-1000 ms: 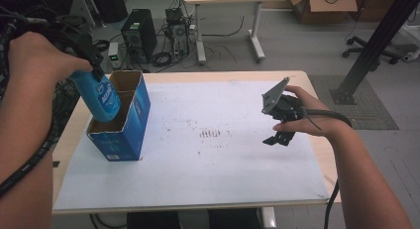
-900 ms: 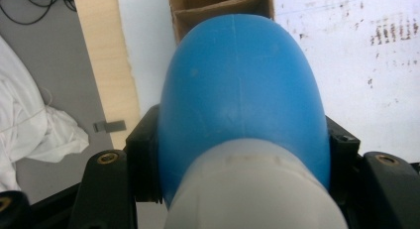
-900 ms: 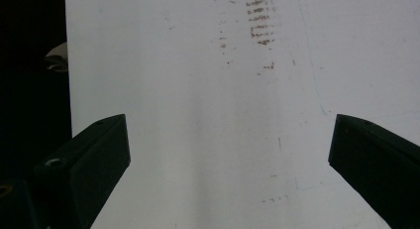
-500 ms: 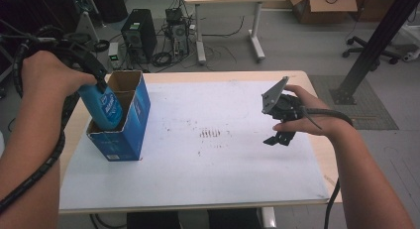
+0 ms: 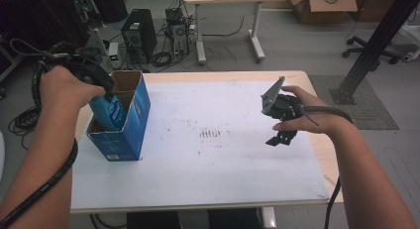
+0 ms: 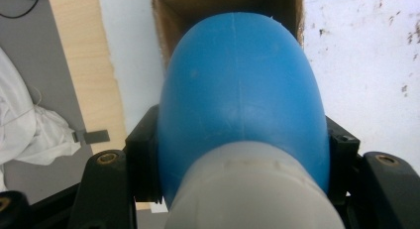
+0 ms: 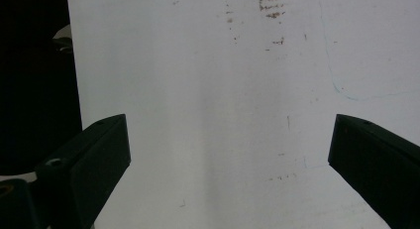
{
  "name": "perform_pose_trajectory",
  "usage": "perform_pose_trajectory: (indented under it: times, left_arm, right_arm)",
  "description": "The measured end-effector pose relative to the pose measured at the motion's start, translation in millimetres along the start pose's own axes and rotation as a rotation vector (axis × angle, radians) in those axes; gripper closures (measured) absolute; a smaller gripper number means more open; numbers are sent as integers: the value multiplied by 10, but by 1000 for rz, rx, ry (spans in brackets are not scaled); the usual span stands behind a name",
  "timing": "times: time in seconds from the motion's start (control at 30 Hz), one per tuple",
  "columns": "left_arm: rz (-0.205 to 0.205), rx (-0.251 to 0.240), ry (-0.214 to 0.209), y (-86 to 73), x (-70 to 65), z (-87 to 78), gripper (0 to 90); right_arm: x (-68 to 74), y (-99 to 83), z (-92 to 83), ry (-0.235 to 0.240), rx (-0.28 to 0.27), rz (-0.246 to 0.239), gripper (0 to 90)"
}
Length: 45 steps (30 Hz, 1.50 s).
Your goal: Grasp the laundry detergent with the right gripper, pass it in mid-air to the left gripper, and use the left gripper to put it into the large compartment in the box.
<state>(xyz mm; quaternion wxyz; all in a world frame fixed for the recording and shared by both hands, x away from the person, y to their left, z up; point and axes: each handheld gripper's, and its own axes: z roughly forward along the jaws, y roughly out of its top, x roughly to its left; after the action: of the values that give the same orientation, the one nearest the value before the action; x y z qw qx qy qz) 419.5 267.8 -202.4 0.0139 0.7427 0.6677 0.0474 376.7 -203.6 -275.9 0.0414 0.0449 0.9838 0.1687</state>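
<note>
Two black jaws of the left gripper (image 6: 242, 154) are pinched hard against the flanks of the blue bottle (image 6: 237, 100), one on each side just beyond its pale cap, and that grip near the cap end looks deliberate: it leaves the body hanging free so it can go base-first into the blue box (image 5: 124, 122). From above, the bottle (image 5: 110, 114) leans at a tilt with its lower end already inside the box's open top, the label side facing out, so I'd judge this a lowering-in step with the release not yet made. The box stands upright near the left edge of the white table (image 5: 218, 179), flaps open, brown cardboard showing inside. Well to the right of the box, the right gripper (image 5: 281, 137) hangs over bare tabletop with jaws spread wide and nothing between them, parked out of the way, I'd say. Now the blind spots: the bottle's base is hidden behind the box wall, so whether it touches the bottom can't be told; the left hand (image 5: 67, 87) covers most of its gripper from above; the bottle blocks nearly all of the box's interior in the left gripper view; the label text is too blurred to read.
</note>
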Motion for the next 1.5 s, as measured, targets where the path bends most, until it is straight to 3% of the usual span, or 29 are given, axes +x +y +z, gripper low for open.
perform_pose_trajectory:
  times: [0.33,0.7,1.0,1.5]
  left_arm:
    - [-13,22,2,19,4,220,376]
    - [2,33,25,26,-38,448,376]
    - [6,49,14,6,-54,653,376]
    - [17,64,31,-6,-76,822,375]
  right_arm:
    - [13,-29,20,3,-5,1,30]
    - [13,-41,56,6,-9,-1,30]
    - [25,-61,89,3,-21,-5,30]
    - [26,-48,103,4,-23,-12,30]
